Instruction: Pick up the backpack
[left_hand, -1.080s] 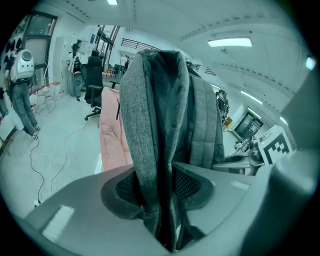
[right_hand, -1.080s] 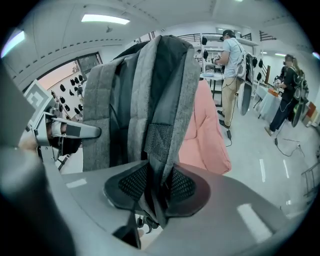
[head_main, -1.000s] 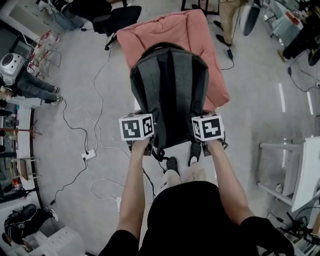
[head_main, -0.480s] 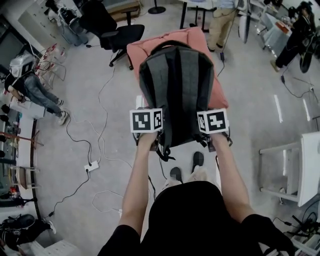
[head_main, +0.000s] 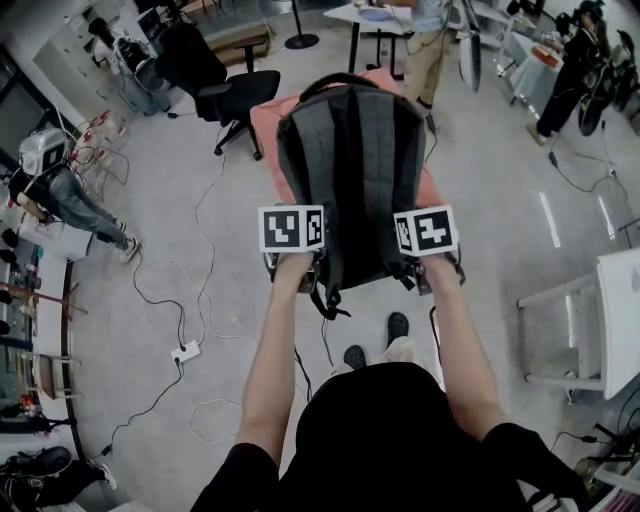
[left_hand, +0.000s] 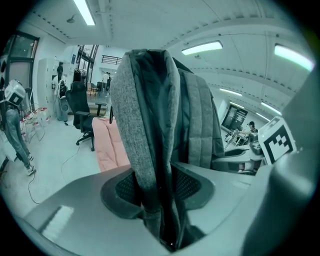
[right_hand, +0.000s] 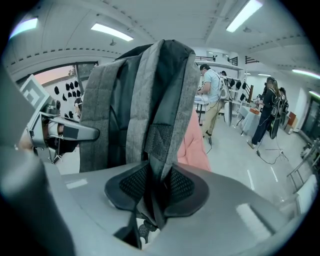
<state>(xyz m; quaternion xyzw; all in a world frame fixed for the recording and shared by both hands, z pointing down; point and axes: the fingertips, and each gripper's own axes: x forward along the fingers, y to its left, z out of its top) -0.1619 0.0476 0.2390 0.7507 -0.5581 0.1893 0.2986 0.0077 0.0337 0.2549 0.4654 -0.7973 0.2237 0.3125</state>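
Observation:
The grey and black backpack (head_main: 350, 170) hangs in the air in front of me, held by its lower edge at both sides. My left gripper (head_main: 300, 272) is shut on the left shoulder strap and side fabric (left_hand: 145, 120); its pads (left_hand: 187, 182) press on the grey cloth. My right gripper (head_main: 425, 270) is shut on the right strap (right_hand: 160, 140), whose webbing runs down between its pads (right_hand: 132, 187). The bag's top handle points away from me. Below and beyond it lies the pink-covered surface (head_main: 268, 115).
A black office chair (head_main: 215, 80) stands left of the pink surface. Cables and a power strip (head_main: 185, 350) trail over the floor at left. A white table (head_main: 615, 320) is at the right. People stand at the far right (head_main: 575, 60) and far left (head_main: 50, 180).
Both grippers have risen together with the backpack. The bag has come up off the pink surface and now covers most of it in the head view.

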